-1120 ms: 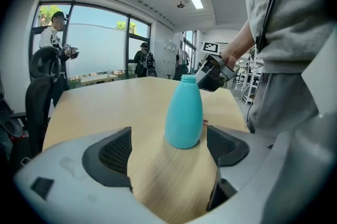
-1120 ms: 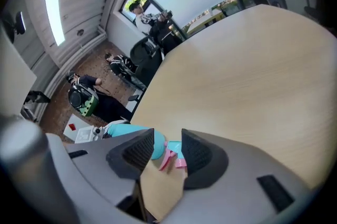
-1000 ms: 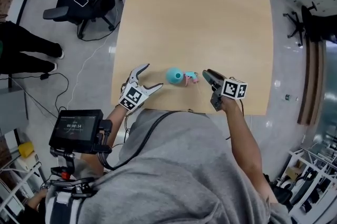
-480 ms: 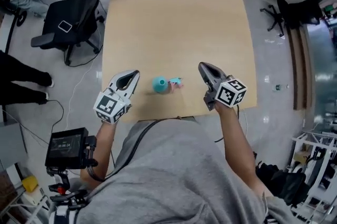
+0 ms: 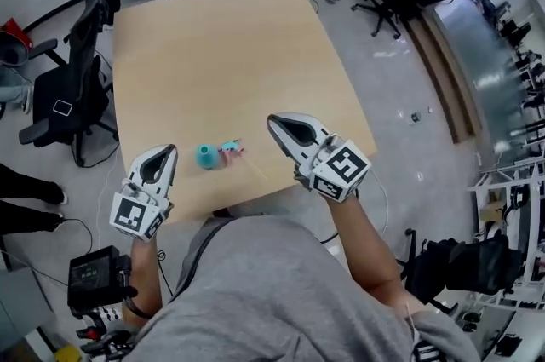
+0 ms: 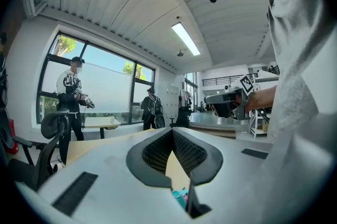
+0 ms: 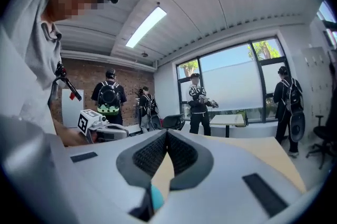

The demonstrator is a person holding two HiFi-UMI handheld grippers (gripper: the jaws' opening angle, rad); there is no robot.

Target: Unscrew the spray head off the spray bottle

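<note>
While closed, two grippers (image 5: 169,151) (image 5: 272,122); one bottle (image 5: 207,156)

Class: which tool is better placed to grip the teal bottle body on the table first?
Left, likely. The left tool sits nearer the teal body of the spray bottle; the right tool faces the spray head end. Both are shut and empty.

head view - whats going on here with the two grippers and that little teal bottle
A person holds a gripper in each hand at the near edge of the wooden table. The left gripper and right gripper are both shut and empty. The teal spray bottle lies on the table between them, touched by neither. Its spray head looks attached, so unscrewing has not begun.
</note>
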